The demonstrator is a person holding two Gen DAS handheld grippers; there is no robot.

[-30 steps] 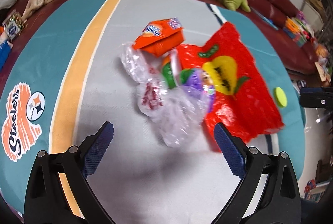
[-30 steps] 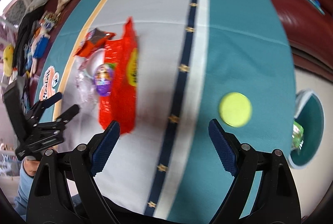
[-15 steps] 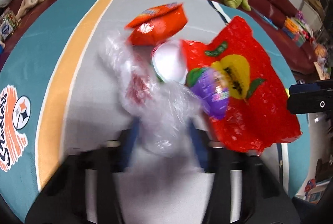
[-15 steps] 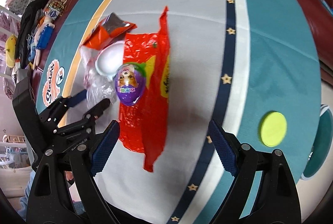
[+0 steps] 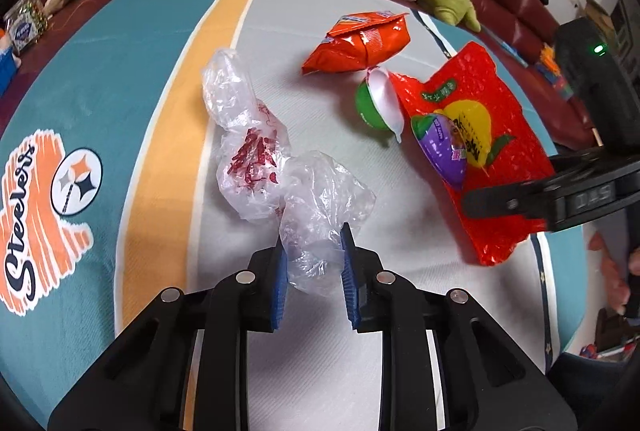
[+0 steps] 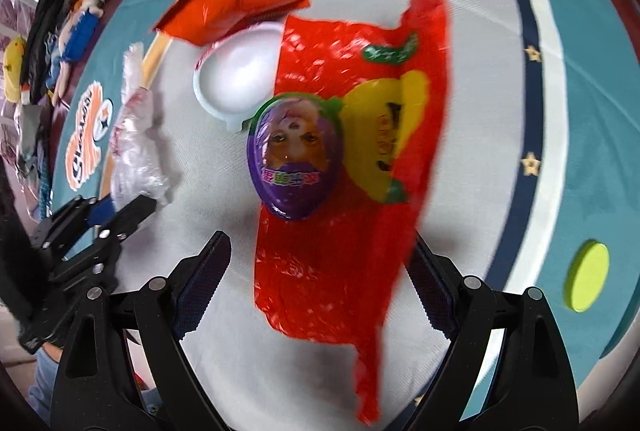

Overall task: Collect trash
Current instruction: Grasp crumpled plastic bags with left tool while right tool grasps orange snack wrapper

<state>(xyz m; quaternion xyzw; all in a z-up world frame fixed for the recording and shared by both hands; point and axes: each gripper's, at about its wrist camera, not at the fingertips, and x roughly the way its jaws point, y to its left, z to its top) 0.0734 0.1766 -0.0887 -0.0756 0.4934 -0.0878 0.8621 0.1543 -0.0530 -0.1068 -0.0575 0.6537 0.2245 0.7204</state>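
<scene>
Left gripper (image 5: 313, 265) just closed on one clear bag (image 5: 280, 167); right gripper (image 6: 320, 285) open

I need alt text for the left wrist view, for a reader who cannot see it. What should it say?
The left tongs have just been closing and now pinch a crumpled clear plastic bag on a striped cloth. Beyond lie an orange snack packet, a green cup and a red wrapper under the open right tongs.

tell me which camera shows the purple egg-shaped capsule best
The right wrist view: the purple capsule sits near the centre, seen from above with its printed face clear, partly on the red bag. The left wrist view shows it only side-on, foreshortened, beside the green and white half shell.
</scene>
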